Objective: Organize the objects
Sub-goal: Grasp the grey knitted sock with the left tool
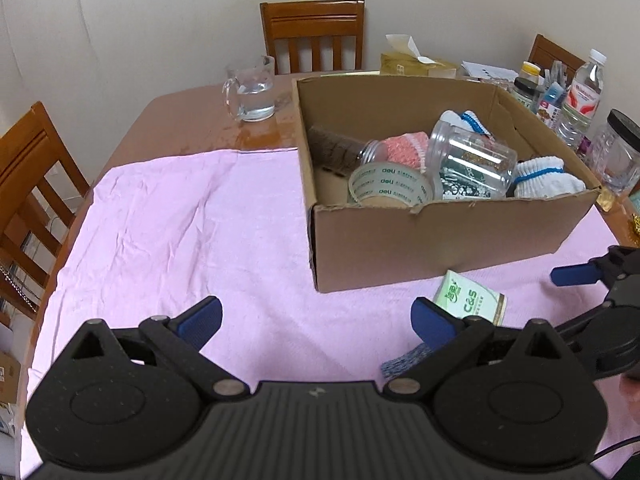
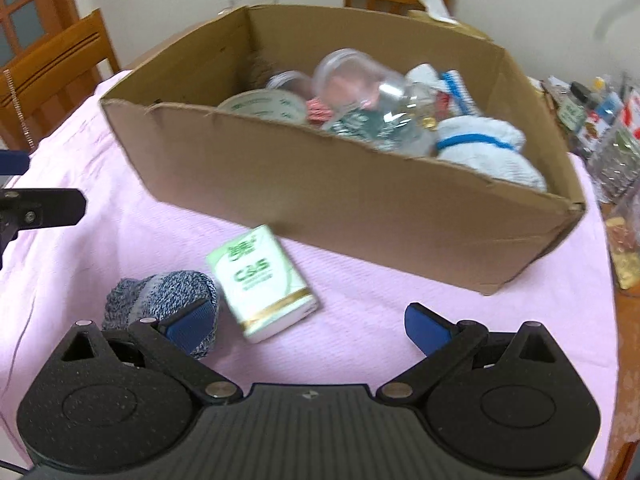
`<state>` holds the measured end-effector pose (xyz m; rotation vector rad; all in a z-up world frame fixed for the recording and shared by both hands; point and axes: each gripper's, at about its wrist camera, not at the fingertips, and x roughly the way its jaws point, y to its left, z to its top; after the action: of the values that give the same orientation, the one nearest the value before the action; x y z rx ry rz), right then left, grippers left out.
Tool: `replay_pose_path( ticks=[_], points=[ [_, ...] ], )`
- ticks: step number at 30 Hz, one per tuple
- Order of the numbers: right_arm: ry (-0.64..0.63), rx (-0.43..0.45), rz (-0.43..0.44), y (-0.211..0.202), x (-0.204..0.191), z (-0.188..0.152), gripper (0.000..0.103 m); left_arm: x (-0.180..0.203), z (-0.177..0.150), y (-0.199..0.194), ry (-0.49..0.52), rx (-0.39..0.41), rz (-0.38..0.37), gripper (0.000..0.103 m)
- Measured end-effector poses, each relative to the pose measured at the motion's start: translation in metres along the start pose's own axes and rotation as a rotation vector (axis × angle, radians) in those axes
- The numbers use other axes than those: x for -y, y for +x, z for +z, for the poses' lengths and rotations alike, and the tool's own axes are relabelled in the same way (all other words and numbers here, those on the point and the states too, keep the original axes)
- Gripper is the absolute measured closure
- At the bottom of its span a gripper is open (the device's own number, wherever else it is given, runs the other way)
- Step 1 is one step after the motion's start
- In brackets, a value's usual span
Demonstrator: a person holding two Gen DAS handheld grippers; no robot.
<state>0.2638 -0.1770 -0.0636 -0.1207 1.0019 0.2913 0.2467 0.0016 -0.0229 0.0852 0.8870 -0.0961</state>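
home dining room: wooden chairs (image 1: pixel 313 36), cluttered table (image 1: pixel 256 136)

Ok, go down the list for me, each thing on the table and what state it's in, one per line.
Cardboard box: open, partly filled.
Tissue pack: flat on the cloth, outside the box.
Knitted sock: bunched up, beside the pack.
Clear jar: on its side in the box.
Tape roll: in the box.
Glass jug: upright, part full.
Left gripper: open.
Right gripper: open.
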Motion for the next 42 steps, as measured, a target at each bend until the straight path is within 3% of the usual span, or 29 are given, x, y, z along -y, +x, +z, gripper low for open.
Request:
replay_pose_path(
  ticks=[8, 14, 18, 23, 32, 42],
  points=[
    [0.028, -0.017, 0.000, 0.022, 0.004, 0.006, 0.000, 0.004, -0.004, -0.004, 0.003, 0.000, -0.025, 0.003],
    [0.034, -0.029, 0.049, 0.029, 0.014, 0.005, 0.000, 0.008, -0.005, 0.000, 0.012, -0.019, -0.044, 0.003],
    [0.017, -0.033, 0.032, 0.028, 0.021, 0.002, 0.000, 0.013, -0.004, 0.003, 0.021, -0.026, -0.064, 0.003],
    [0.014, -0.046, -0.064, 0.028, 0.036, -0.004, 0.000, 0.023, -0.004, 0.008, 0.038, -0.042, -0.096, 0.003],
    [0.056, -0.048, -0.076, 0.022, 0.059, -0.016, 0.000, 0.052, -0.005, 0.034, 0.025, -0.092, -0.172, 0.003],
    [0.041, -0.040, -0.068, 0.022, 0.060, -0.019, 0.000, 0.057, -0.029, 0.045, 0.105, -0.134, -0.108, 0.003]
  ],
)
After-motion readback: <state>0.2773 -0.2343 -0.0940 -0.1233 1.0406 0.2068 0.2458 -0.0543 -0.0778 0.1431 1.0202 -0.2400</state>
